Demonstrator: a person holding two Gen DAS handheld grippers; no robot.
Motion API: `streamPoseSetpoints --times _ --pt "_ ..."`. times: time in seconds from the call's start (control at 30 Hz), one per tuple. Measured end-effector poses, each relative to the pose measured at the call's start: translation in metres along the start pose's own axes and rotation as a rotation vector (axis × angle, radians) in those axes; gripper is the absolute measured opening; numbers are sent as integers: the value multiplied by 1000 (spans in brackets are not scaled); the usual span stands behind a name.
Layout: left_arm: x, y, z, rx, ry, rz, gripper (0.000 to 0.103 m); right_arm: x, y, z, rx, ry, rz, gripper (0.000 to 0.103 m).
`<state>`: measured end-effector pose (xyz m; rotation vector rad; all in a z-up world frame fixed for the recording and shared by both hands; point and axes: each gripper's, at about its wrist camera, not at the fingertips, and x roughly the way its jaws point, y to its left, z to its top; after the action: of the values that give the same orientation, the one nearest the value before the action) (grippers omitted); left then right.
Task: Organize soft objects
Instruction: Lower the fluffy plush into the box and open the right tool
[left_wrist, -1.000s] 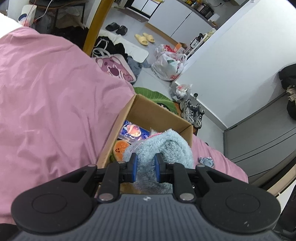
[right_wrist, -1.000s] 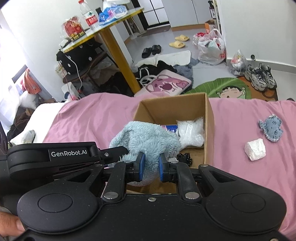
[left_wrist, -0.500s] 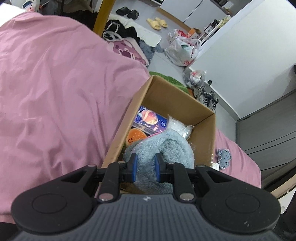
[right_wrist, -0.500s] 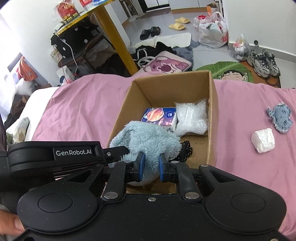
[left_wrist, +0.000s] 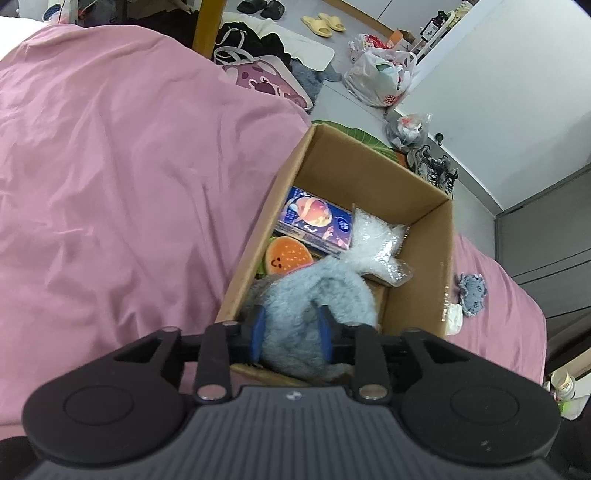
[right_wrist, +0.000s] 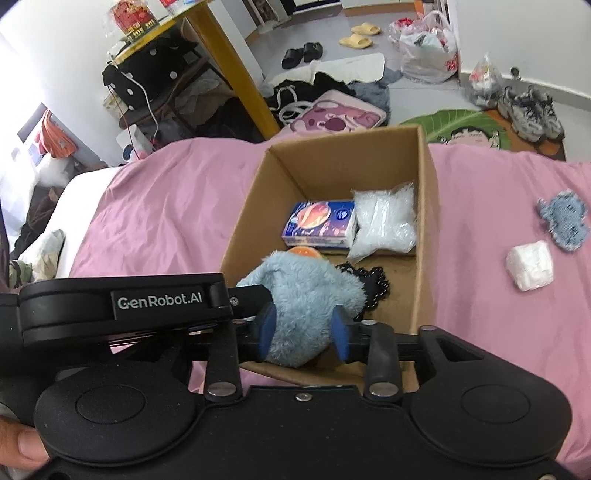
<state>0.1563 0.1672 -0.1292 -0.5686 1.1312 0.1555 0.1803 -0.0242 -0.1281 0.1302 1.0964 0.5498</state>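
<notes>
So both my tongs are on the same fluffy blue plush (left_wrist: 295, 310) right now, one from each side. My left tongs (left_wrist: 291, 334) have the blue pads spread fairly wide with the plush bulging between them, touching both pads, and my right tongs (right_wrist: 303, 328) look the same, open about as far with fur pressed against each pad. The plush sits at the near end of the cardboard box (right_wrist: 426, 206), which rests on the pink bed cover (left_wrist: 110, 166). Farther in the box there's a tissue pack (right_wrist: 319, 221) with a planet print, a clear bag of white stuff (right_wrist: 384, 225) just to its right, an orange smiley toy (left_wrist: 288, 254) half tucked under the plush, and some black lace (right_wrist: 373, 284) right beside the plush. Out on the bed to the right of the box sit a small blue-grey patch toy (right_wrist: 565, 221) and a white wad (right_wrist: 530, 264), near each other.
</notes>
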Motion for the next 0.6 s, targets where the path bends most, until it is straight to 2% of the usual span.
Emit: streamPoseSetpoints --times 0.07,0.17,0.27,0.33,0.47,0.6 --pt "-6 -3 -1 11 -14 16 49 -6 0 0 -9 -17 5 46" --pt "-16 -4 -3 0 -47 17 53 -18 -2 0 -15 -41 16 49" --pt "-27 -5 -5 -11 -72 31 65 -27 -2 -1 -19 -61 27 50" --pt "-34 -5 -5 -16 -89 34 67 -32 -4 -1 -25 -72 31 52" --pt "-47 -10 -9 -8 -118 32 76 -44 -10 -3 -33 -104 24 63" --pt "-57 -18 -14 16 -138 48 79 -56 -21 -8 -16 -129 19 76"
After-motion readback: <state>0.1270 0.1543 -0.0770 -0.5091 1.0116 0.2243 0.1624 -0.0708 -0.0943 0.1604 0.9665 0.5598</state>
